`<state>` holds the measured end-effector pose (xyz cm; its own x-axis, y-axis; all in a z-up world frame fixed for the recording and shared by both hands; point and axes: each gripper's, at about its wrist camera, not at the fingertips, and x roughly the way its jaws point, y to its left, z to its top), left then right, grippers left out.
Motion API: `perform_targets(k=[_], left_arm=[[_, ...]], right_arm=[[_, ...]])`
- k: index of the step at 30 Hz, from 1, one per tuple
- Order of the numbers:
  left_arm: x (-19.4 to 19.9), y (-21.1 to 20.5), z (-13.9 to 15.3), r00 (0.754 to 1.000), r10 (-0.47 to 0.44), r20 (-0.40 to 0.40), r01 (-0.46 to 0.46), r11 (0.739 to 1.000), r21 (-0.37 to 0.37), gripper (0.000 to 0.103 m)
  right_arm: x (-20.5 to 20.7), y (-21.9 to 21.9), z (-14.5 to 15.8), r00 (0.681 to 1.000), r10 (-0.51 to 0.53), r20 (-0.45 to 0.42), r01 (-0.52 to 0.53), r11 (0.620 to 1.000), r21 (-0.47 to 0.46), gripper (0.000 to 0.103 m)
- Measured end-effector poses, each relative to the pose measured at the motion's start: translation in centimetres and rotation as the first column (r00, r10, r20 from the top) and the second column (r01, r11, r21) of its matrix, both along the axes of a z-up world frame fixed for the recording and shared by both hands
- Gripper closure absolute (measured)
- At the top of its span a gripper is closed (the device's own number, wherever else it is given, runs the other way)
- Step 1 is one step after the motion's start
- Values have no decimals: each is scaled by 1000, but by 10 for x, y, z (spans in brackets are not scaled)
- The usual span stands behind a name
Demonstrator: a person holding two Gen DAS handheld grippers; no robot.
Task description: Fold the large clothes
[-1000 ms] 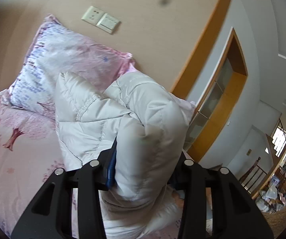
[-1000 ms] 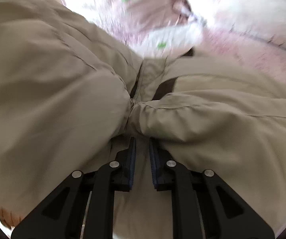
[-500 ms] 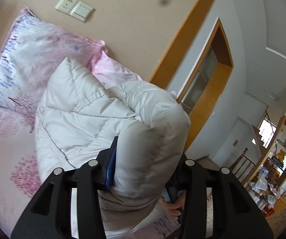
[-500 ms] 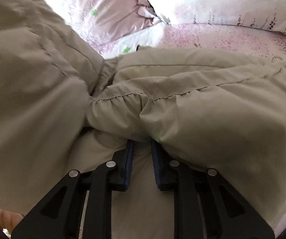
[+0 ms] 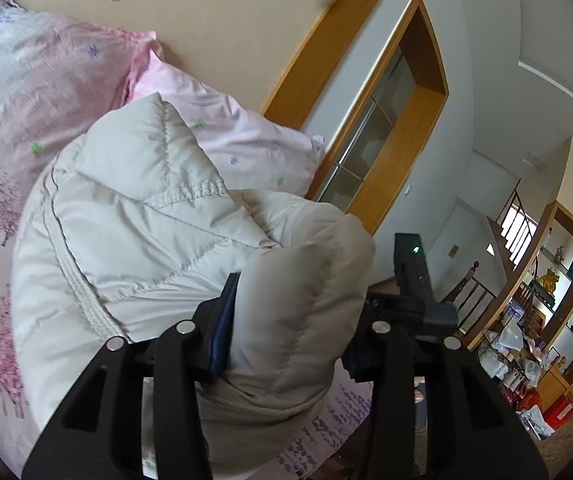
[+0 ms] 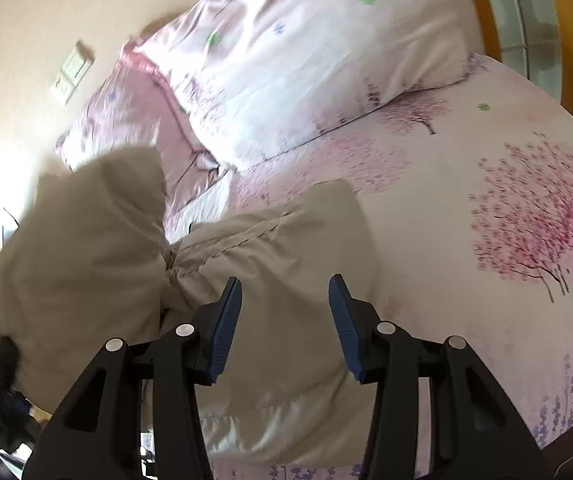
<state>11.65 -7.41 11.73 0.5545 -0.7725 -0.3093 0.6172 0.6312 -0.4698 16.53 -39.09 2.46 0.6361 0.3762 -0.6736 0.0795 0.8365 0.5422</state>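
We see the bed, pink tree-print sheet, pillows up at 12 o'clock against the wall. On it the puffer jacket, pale beige, quilted, thick and springy-looking, bunched into a loose bundle, partly lifted off the sheet on the left side. Left hand-held gripper pinches a fat roll of the jacket, rest of it runs off toward 10 o'clock. Right hand-held gripper is spread, nothing between the pads, jacket right in front at 11 to 12 o'clock, long axis roughly 9 to 3. We judge right is free to regrasp, left carries the load
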Motion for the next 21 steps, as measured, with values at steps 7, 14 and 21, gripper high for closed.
perform_targets(k=[7,14,21], left_arm=[[13,-57,-24,997,-60,-53,64,995,76,59],[11,-109,-42,997,-81,-2,80,971,225,53],[3,-136,-58,994,-103,43,83,942,324,48]], right_arm=[[4,-21,8,998,-38,51,38,999,-2,56],[13,-8,50,980,139,141,-142,990,17,35],[48,30,51,940,337,44,-338,941,11,34]])
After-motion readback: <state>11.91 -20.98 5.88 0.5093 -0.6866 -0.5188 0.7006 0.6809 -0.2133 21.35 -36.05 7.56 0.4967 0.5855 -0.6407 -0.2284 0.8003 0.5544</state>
